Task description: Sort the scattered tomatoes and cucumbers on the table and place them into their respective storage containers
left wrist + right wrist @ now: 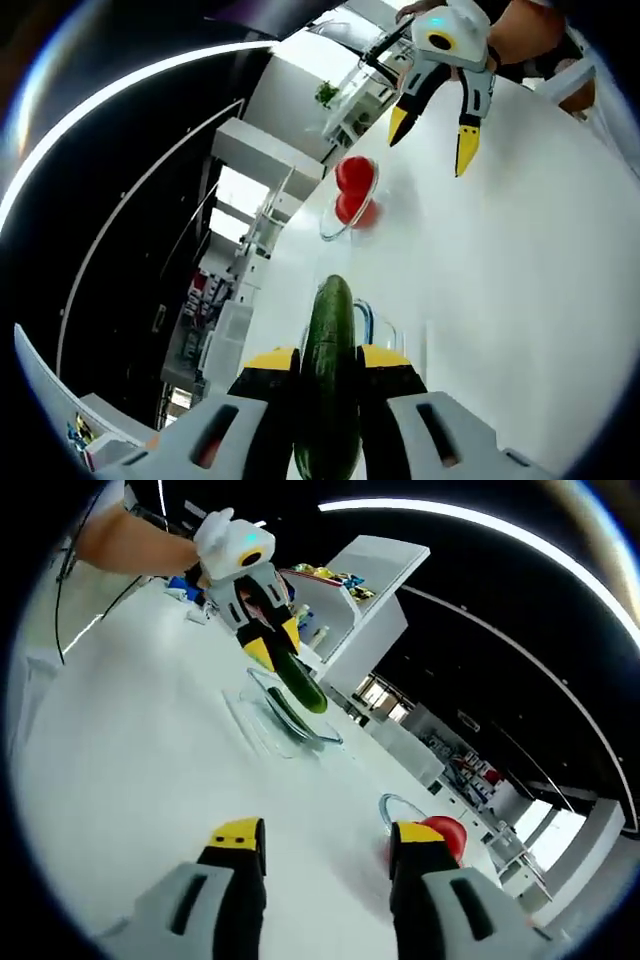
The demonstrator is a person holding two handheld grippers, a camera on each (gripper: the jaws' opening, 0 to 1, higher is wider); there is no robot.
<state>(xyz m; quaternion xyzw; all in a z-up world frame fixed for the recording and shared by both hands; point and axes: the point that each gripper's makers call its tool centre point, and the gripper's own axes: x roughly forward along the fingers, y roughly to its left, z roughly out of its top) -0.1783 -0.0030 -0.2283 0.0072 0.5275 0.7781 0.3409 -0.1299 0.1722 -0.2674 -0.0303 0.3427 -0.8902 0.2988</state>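
A dark green cucumber (330,370) stands between the yellow-tipped jaws of my left gripper (327,362), which is shut on it. Behind it is the rim of a clear glass container (385,328). Farther along the white table (520,300) a clear bowl (352,205) holds red tomatoes (353,172). My right gripper (432,137) hangs open above the table beyond the bowl. In the right gripper view my right gripper (326,838) is open and empty, beside the tomato (447,835) in its glass bowl (392,808). The left gripper (270,640) holds the cucumber (303,688) over a clear tray (275,720).
A person's hand (150,545) carries the left gripper. White shelving units (370,590) and a dark ceiling with light strips lie past the table's edge. Cables (90,590) trail across the table's far side.
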